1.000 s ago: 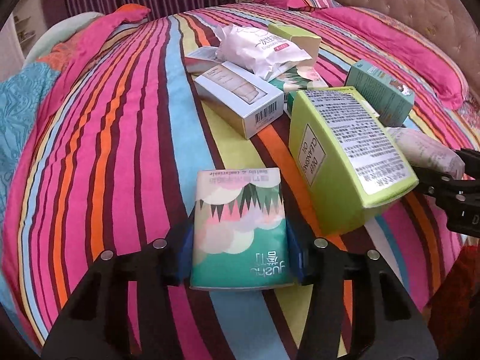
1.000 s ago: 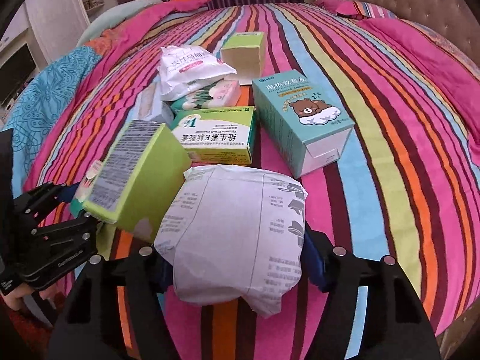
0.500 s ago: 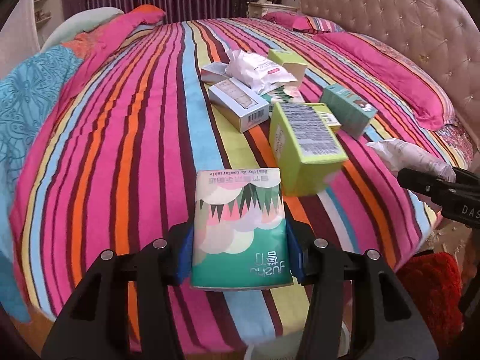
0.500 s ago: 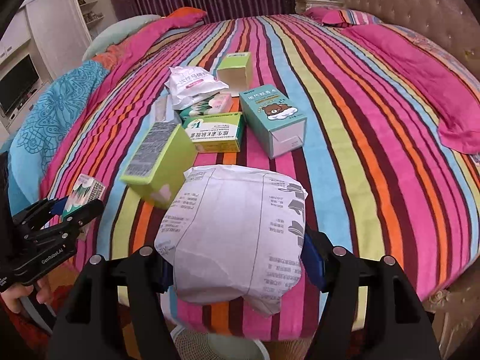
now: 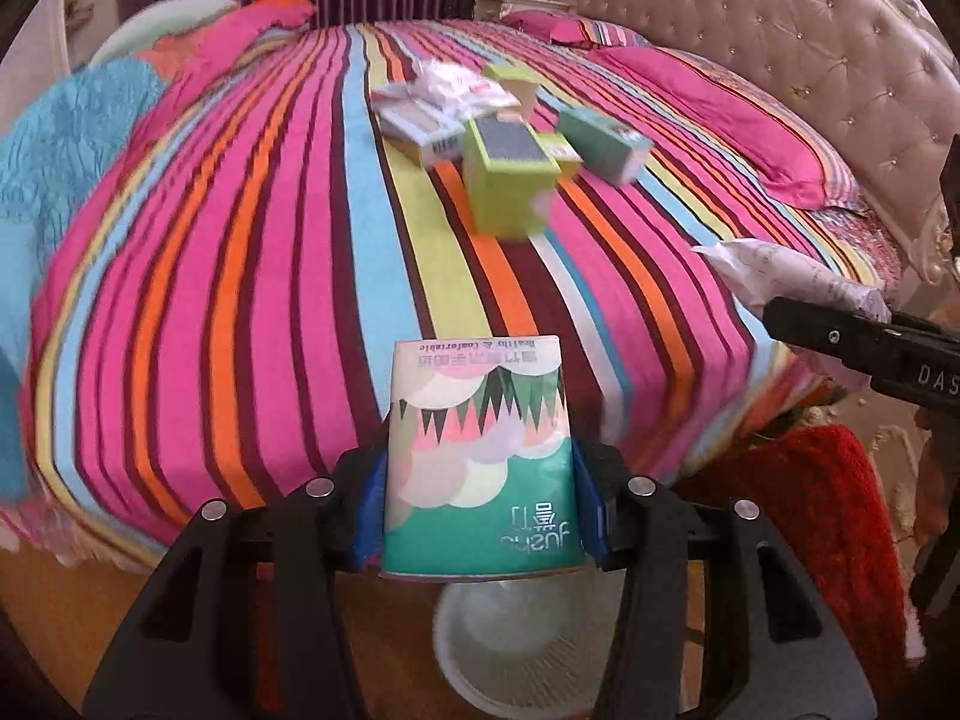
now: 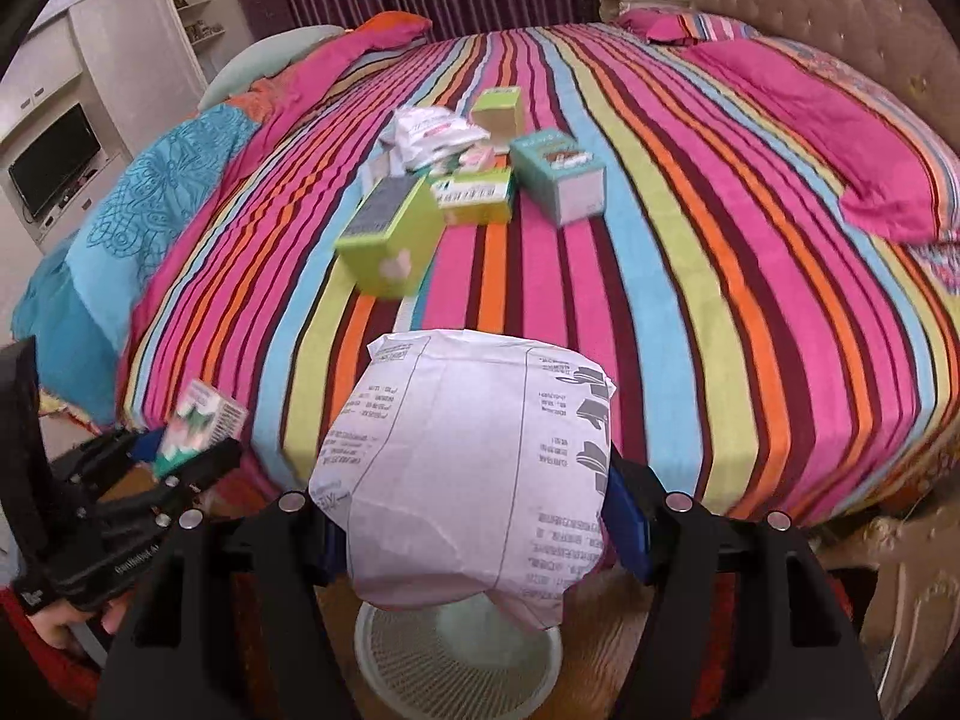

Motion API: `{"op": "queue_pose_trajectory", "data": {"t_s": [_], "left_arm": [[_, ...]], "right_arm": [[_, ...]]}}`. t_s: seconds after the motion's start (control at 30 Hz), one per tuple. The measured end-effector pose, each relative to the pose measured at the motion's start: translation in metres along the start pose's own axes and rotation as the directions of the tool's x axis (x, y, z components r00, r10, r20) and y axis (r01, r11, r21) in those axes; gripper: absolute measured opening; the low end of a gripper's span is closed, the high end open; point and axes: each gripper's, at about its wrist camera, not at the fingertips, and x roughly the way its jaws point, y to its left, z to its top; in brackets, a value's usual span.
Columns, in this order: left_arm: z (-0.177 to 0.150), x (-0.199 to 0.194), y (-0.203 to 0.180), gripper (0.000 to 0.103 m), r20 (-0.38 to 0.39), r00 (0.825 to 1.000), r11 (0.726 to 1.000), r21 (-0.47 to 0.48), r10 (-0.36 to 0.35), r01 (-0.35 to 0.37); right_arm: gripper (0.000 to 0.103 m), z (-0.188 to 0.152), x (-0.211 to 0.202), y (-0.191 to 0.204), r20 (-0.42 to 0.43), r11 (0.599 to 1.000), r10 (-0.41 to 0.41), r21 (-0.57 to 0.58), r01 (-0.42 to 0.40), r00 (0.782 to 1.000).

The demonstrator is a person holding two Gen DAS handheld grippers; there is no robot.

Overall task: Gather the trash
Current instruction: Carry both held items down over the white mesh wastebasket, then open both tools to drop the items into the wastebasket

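My left gripper [image 5: 480,510] is shut on a green tissue pack [image 5: 477,456] and holds it past the foot of the bed, above a white mesh bin [image 5: 510,648]. My right gripper [image 6: 480,516] is shut on a white printed packet [image 6: 474,468] and holds it over the same bin [image 6: 444,660]. The left gripper with its pack also shows at lower left in the right wrist view [image 6: 180,450]. Several boxes and a white pouch [image 6: 432,132] lie in a cluster on the striped bed, among them a lime green box [image 6: 390,228] and a teal box [image 6: 558,174].
The striped bedspread [image 6: 660,240] hangs over the bed edge just ahead. A padded headboard [image 5: 810,60] stands at the right. A red rug [image 5: 840,510] lies on the wooden floor. A white cabinet with a TV [image 6: 54,162] stands at the far left.
Both grippers have pulled back from the bed with their loads. The pile of boxes is now farther off, and the white bin has come into view below both grippers.
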Motion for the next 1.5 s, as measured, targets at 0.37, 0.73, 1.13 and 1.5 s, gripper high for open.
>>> {"op": "queue_pose_trajectory", "data": {"t_s": [0.37, 0.73, 1.13, 1.5], "left_arm": [[-0.065, 0.031, -0.015, 0.050, -0.160, 0.986, 0.998, -0.053, -0.037, 0.028], [-0.103, 0.095, -0.005, 0.050, -0.411, 0.904, 0.979, -0.198, -0.122, 0.042], [-0.145, 0.177, -0.005, 0.050, -0.639, 0.751, 0.964, -0.267, -0.165, -0.016], [-0.168, 0.203, 0.000, 0.069, -0.720, 0.659, 0.939, -0.338, -0.217, -0.060]], "right_arm": [[0.063, -0.067, 0.040, 0.001, -0.213, 0.992, 0.073, 0.120, -0.048, 0.974], [0.064, -0.110, 0.115, -0.018, -0.474, 0.941, 0.183, 0.338, -0.013, 0.862], [0.063, -0.151, 0.177, -0.044, -0.632, 0.880, 0.230, 0.459, 0.119, 0.740], [0.069, -0.178, 0.212, -0.054, -0.664, 0.816, 0.308, 0.552, 0.169, 0.681]]}}
